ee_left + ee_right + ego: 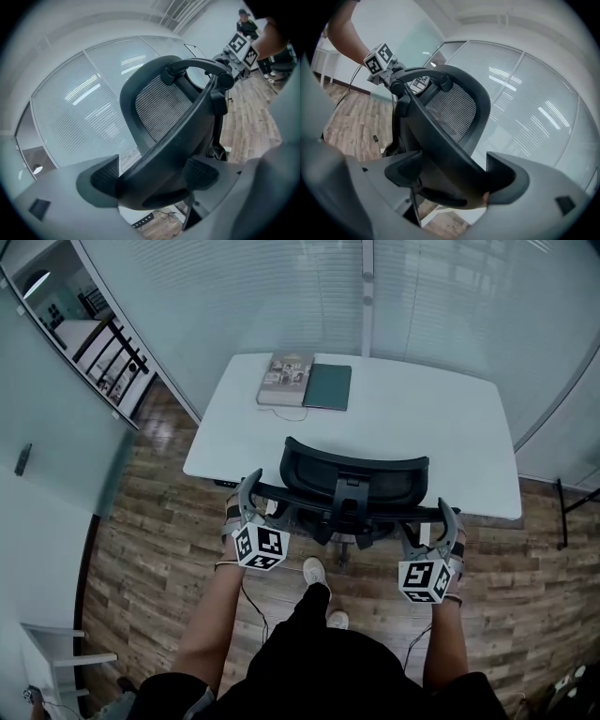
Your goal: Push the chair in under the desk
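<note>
- The person's shoe stands on the wood floor, right behind the chair's base.
- The left gripper sits at the left end of the curved bar across the back of the chair. In the left gripper view, the left gripper has its two pads pressed on either side of that bar.
- The right gripper sits at the right end of the same bar. In the right gripper view, the right gripper is likewise clamped on the chair, with the bar filling the gap between the pads.
- The black mesh-backed chair faces the desk. From the head view its backrest overlaps the near edge of the white top, and the seat is hidden below.
- On the far side of the desk lie a grey-brown book and a dark green notebook, side by side and touching.
- Beyond the desk stands a frosted glass wall.
</note>
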